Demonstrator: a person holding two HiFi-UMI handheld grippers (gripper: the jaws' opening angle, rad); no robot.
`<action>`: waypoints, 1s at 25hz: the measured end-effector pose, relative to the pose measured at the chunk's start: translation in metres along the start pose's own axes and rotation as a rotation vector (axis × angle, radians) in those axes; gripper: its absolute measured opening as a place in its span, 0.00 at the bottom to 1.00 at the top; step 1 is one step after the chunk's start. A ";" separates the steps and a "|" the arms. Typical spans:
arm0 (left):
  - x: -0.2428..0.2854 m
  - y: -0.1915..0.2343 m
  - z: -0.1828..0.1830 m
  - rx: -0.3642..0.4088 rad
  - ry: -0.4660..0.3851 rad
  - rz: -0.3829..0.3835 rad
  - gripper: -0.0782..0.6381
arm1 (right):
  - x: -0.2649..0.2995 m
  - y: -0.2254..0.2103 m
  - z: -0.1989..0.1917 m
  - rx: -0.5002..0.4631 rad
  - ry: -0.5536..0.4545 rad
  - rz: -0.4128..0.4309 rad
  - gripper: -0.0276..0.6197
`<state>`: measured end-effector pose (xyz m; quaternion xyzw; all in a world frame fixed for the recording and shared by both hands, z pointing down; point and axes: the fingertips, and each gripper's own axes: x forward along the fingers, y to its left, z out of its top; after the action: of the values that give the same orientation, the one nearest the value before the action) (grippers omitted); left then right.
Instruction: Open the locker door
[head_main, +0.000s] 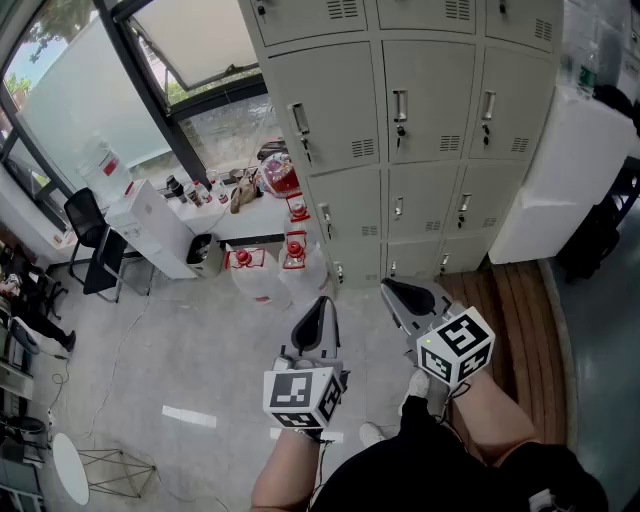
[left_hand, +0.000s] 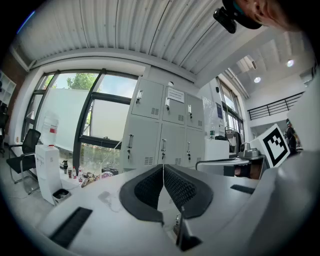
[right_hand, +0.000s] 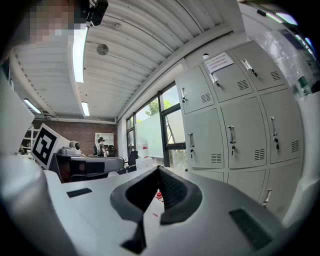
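A bank of grey metal lockers (head_main: 430, 110) with upright handles and small keys stands ahead of me, all doors closed. The same lockers (left_hand: 162, 132) show in the left gripper view, and again as lockers (right_hand: 235, 135) in the right gripper view. My left gripper (head_main: 322, 308) is held low over the floor, well short of the lockers, its jaws shut with nothing between them. My right gripper (head_main: 395, 292) hangs beside it, a little closer to the bottom row, pads (right_hand: 167, 185) touching at the tip and empty. Neither gripper touches a door or handle.
A white table (head_main: 262, 214) with bottles and a red item stands left of the lockers, with water jugs (head_main: 262, 272) under it. A white cabinet (head_main: 150, 225) and a black chair (head_main: 90, 240) sit further left. A tall white unit (head_main: 570, 170) stands right, beside wooden flooring (head_main: 510, 310).
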<state>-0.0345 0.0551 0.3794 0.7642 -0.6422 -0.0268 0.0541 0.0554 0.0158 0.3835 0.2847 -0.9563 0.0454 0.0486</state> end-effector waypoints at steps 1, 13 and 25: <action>0.000 0.001 0.000 -0.001 0.000 0.000 0.14 | 0.001 0.000 0.000 0.000 0.001 0.000 0.13; -0.006 0.014 -0.002 -0.015 -0.003 -0.003 0.14 | 0.011 0.012 -0.001 -0.009 0.013 0.002 0.13; -0.021 0.037 -0.003 -0.017 0.003 0.003 0.14 | 0.028 0.031 0.008 -0.051 0.003 0.007 0.13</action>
<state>-0.0743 0.0696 0.3864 0.7626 -0.6432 -0.0309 0.0615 0.0145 0.0255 0.3769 0.2799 -0.9581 0.0214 0.0571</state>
